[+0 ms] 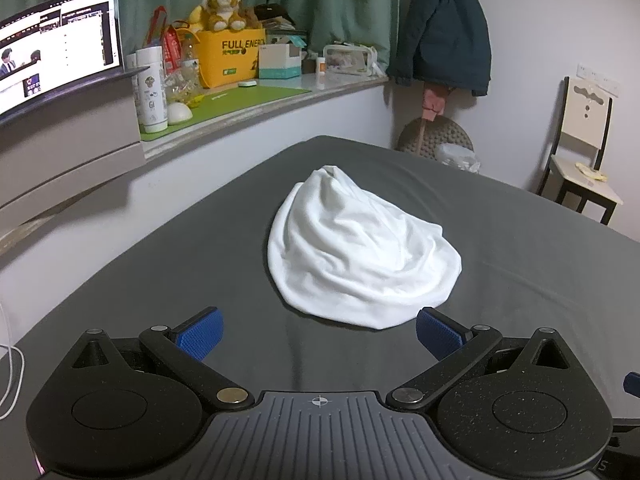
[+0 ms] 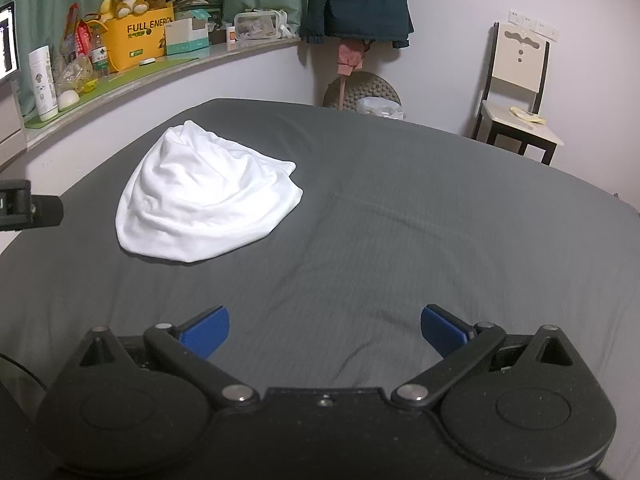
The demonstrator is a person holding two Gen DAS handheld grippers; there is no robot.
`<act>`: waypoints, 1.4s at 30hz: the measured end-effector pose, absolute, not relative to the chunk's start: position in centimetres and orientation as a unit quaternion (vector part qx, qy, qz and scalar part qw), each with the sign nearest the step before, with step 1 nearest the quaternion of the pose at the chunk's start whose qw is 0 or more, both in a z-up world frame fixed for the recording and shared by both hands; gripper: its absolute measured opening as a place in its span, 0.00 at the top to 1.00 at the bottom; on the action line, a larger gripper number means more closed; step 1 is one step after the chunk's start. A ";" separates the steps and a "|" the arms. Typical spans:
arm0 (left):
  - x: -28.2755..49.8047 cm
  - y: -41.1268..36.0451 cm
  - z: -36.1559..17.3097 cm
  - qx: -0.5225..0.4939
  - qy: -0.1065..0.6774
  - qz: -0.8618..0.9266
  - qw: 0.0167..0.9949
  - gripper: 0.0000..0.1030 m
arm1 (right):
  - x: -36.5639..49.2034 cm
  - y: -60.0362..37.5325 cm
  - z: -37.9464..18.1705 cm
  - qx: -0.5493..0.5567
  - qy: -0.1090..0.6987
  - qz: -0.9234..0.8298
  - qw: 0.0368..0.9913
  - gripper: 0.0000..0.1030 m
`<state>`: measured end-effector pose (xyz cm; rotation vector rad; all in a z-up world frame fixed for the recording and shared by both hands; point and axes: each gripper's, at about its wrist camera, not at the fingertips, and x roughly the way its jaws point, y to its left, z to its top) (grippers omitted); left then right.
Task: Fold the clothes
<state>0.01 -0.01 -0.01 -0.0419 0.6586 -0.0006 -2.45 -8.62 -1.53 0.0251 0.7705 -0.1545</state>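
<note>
A white garment (image 1: pixel 360 252) lies crumpled in a rounded heap on the dark grey bed (image 1: pixel 520 280), unfolded, its soft wrinkles rising to a peak at the far end.

Crumpled white garment (image 2: pixel 204 196) on grey bedsheet (image 2: pixel 400 240), well apart from wide-spread right claw (image 2: pixel 324 334).

Window ledge (image 1: pixel 256 98): yellow box (image 1: pixel 232 58) topped by plush monkey (image 1: pixel 224 10), white bottles (image 1: pixel 151 88), laptop screen (image 1: pixel 56 44) at left end. Dark jacket (image 1: pixel 444 28) hangs on wall; chair (image 2: pixel 516 92) in corner.
</note>
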 end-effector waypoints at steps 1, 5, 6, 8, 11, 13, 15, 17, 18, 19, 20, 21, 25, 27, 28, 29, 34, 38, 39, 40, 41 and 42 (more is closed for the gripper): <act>0.0 0.0 -0.1 -0.021 0.323 0.000 0.946 0.00 | -2.6 -8.6 -1.5 0.012 0.375 -0.076 0.924 0.00; 0.1 -0.2 -0.2 -0.021 0.322 0.002 0.947 0.00 | -2.7 -8.7 -1.4 0.011 0.374 -0.077 0.924 0.00; 0.1 -0.2 -0.3 -0.021 0.321 0.003 0.947 0.00 | -2.6 -8.7 -1.4 0.012 0.375 -0.078 0.924 0.00; 0.2 -0.3 -0.4 -0.020 0.321 0.004 0.947 0.00 | -2.5 -8.8 -1.5 0.013 0.377 -0.078 0.923 0.00; 0.0 -0.5 -0.6 -0.022 0.319 0.006 0.947 0.00 | -2.4 -8.8 -1.7 0.014 0.376 -0.078 0.923 0.00; 0.0 -0.3 -0.6 -0.018 0.323 0.004 0.946 0.00 | -2.7 -8.9 -1.5 0.016 0.374 -0.077 0.924 0.00; 0.1 -0.1 -0.6 -0.016 0.325 0.002 0.946 0.00 | -2.5 -8.7 -1.7 0.014 0.378 -0.079 0.922 0.00; 0.1 -0.2 -0.7 -0.015 0.326 0.002 0.945 0.00 | -2.5 -8.8 -1.7 0.014 0.377 -0.079 0.923 0.00; 0.1 -0.3 -0.7 -0.015 0.326 0.003 0.945 0.00 | -2.5 -8.8 -1.7 0.014 0.377 -0.079 0.923 0.00; 0.1 -0.3 -0.7 -0.014 0.326 0.003 0.945 0.00 | -2.4 -8.8 -1.8 0.014 0.376 -0.079 0.923 0.00; 0.1 -0.4 -0.7 -0.014 0.325 0.003 0.946 0.00 | -2.4 -8.8 -1.9 0.015 0.376 -0.079 0.923 0.00; 0.0 -0.4 -0.8 -0.014 0.325 0.003 0.946 0.00 | -2.4 -8.7 -1.8 0.015 0.377 -0.080 0.923 0.00; 0.2 -0.3 -0.6 -0.014 0.327 0.002 0.945 0.00 | -2.5 -8.8 -1.7 0.016 0.377 -0.081 0.923 0.00; 0.1 -0.3 -0.5 -0.014 0.326 0.002 0.945 0.00 | -2.5 -8.8 -1.7 0.016 0.377 -0.081 0.923 0.00; 0.1 -0.3 -0.5 -0.014 0.326 0.002 0.945 0.00 | -2.5 -8.8 -1.7 0.016 0.377 -0.081 0.923 0.00; 0.1 -0.2 -0.5 -0.014 0.326 0.002 0.945 0.00 | -2.5 -8.8 -1.7 0.016 0.377 -0.081 0.923 0.00; 0.0 -0.1 -0.4 -0.014 0.327 0.001 0.945 0.00 | -2.5 -8.8 -1.8 0.016 0.377 -0.081 0.922 0.00; 0.1 -0.1 -0.3 -0.015 0.327 0.001 0.945 0.00 | -2.5 -8.8 -1.8 0.016 0.377 -0.081 0.922 0.00; 0.1 -0.1 -0.3 -0.015 0.328 0.002 0.945 0.00 | -2.5 -8.8 -1.8 0.016 0.377 -0.081 0.922 0.00; 0.1 -0.1 -0.2 -0.015 0.328 0.002 0.945 0.00 | -2.5 -8.8 -1.8 0.016 0.377 -0.081 0.922 0.00; 0.1 -0.1 -0.2 -0.015 0.328 0.002 0.945 0.00 | -2.5 -8.8 -1.8 0.016 0.377 -0.081 0.922 0.00; 0.1 0.0 -0.2 -0.015 0.328 0.002 0.945 0.00 | -2.5 -8.8 -1.8 0.016 0.377 -0.081 0.923 0.00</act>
